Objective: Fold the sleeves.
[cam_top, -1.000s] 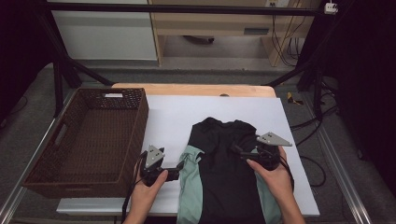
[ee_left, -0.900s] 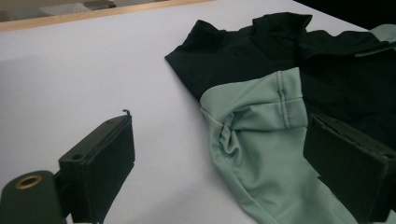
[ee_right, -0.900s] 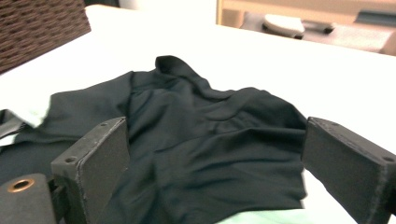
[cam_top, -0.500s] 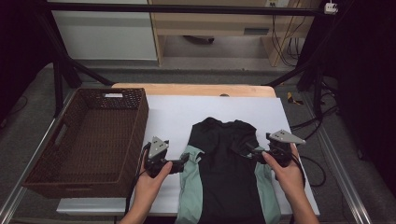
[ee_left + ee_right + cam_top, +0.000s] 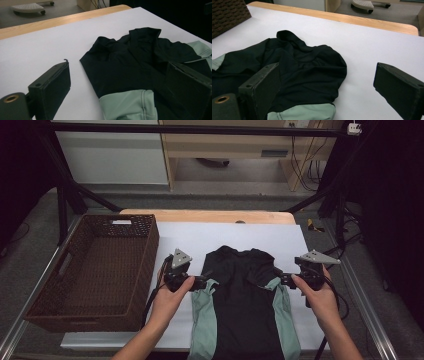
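At the table's left edge stands an empty brown wicker basket (image 5: 92,270), and just right of it the left gripper (image 5: 202,282) sits at the left sleeve of the black shirt (image 5: 247,300), its jaws spread wide with nothing between them. The shirt, with pale green sleeves (image 5: 204,317), lies flat on the white table cover (image 5: 235,236), collar away from the person. The right gripper (image 5: 280,280) at the right sleeve is likewise wide open, empty

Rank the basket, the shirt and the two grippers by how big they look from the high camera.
1. Basket, largest.
2. Shirt, somewhat smaller, and cut off at the bottom edge.
3. Left gripper and right gripper: smallest, and too alike to rank.
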Demonstrator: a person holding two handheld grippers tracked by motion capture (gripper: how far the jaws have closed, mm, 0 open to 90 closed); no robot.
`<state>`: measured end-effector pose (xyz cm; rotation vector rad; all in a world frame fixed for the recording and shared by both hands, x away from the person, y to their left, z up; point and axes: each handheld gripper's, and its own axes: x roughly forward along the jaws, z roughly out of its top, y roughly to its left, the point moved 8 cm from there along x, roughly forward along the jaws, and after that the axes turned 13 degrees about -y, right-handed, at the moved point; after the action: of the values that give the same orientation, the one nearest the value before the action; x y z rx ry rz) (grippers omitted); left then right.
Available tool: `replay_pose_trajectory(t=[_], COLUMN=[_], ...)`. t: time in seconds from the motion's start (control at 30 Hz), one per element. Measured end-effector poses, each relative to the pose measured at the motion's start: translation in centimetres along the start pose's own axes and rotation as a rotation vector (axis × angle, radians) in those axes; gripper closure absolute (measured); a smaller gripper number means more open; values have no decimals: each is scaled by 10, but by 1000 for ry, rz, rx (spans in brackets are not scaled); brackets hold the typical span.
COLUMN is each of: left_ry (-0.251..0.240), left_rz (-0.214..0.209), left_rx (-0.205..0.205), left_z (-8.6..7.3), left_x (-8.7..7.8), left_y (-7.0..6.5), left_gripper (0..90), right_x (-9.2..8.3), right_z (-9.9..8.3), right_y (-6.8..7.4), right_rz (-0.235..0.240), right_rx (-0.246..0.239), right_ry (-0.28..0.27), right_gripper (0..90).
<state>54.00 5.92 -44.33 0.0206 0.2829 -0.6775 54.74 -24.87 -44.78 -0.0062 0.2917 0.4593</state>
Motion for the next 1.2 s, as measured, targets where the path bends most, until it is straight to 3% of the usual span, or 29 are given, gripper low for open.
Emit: replay_pose_trajectory(t=[0.1,0.33,0.87,1.2], left_ry=[13,23,43,56], left_rz=[-10,15,55,65], left_rx=[-9,-2,76,64], left_z=[5,10,19,16], left_x=[6,16,33,50], left_y=[-2,6,19,24], left_gripper=[63,64,62,64], right_x=[3,15,32,40], right_z=[3,9,12,8], right_y=[-2,-9,-21,-27], right_rz=[-7,-26,-38,-44], right_rx=[-10,-12,9,30], right_ry=[12,26,72,96], right_gripper=[80,85,90,91])
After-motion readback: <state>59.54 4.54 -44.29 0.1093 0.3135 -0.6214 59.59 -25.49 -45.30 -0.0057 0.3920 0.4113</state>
